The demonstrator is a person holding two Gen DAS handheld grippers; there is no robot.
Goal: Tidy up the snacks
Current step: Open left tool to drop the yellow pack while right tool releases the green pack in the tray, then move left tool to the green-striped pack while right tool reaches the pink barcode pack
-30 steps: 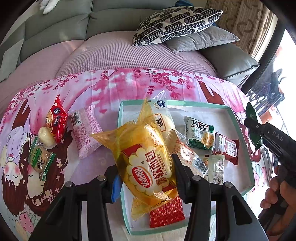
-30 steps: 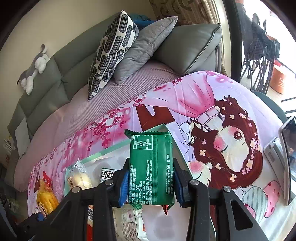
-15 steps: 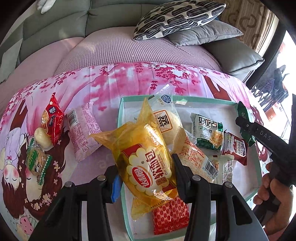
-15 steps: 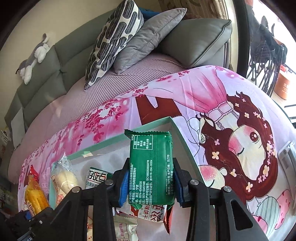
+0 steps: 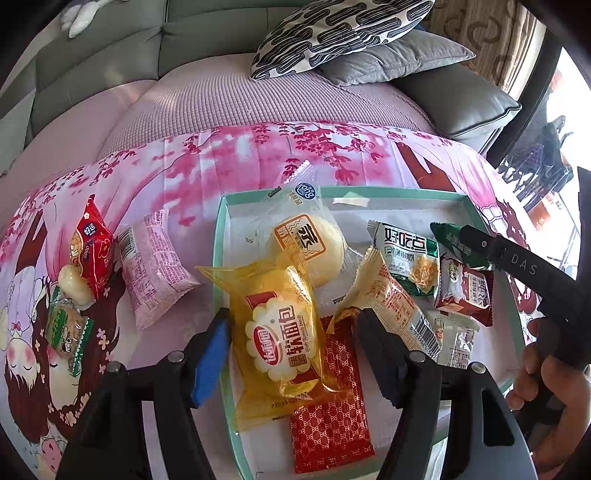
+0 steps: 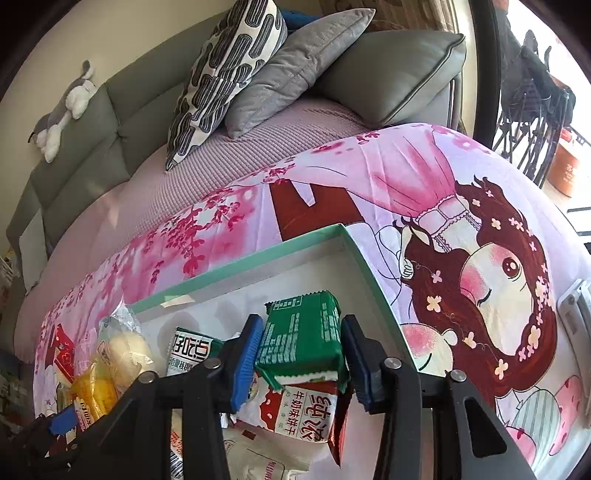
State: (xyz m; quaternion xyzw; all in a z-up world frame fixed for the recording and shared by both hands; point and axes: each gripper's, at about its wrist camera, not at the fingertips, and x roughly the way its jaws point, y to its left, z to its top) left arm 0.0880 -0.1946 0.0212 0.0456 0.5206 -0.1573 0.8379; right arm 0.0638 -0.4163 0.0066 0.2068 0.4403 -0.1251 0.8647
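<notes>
A shallow box with a mint-green rim (image 5: 218, 258) lies on the pink cartoon cloth and holds several snack packets. My left gripper (image 5: 295, 328) is open; the yellow bread packet (image 5: 284, 332) lies between its fingers on a red packet (image 5: 328, 406) in the box. My right gripper (image 6: 301, 360) is open around the green packet (image 6: 301, 338), which rests tilted on a red-and-white biscuit packet (image 6: 303, 410) in the box (image 6: 373, 273). The right gripper also shows in the left wrist view (image 5: 458, 240).
Outside the box, at left, lie a pink packet (image 5: 155, 266), a red packet (image 5: 92, 247), a pale wrapped sweet (image 5: 74, 284) and a green-edged packet (image 5: 68, 328). A grey sofa with cushions (image 5: 343, 33) stands behind. A phone (image 6: 576, 302) lies at right.
Both grippers have opened. The yellow bread packet has dropped into the box. The green packet has come down and tipped onto the packets in the box.
</notes>
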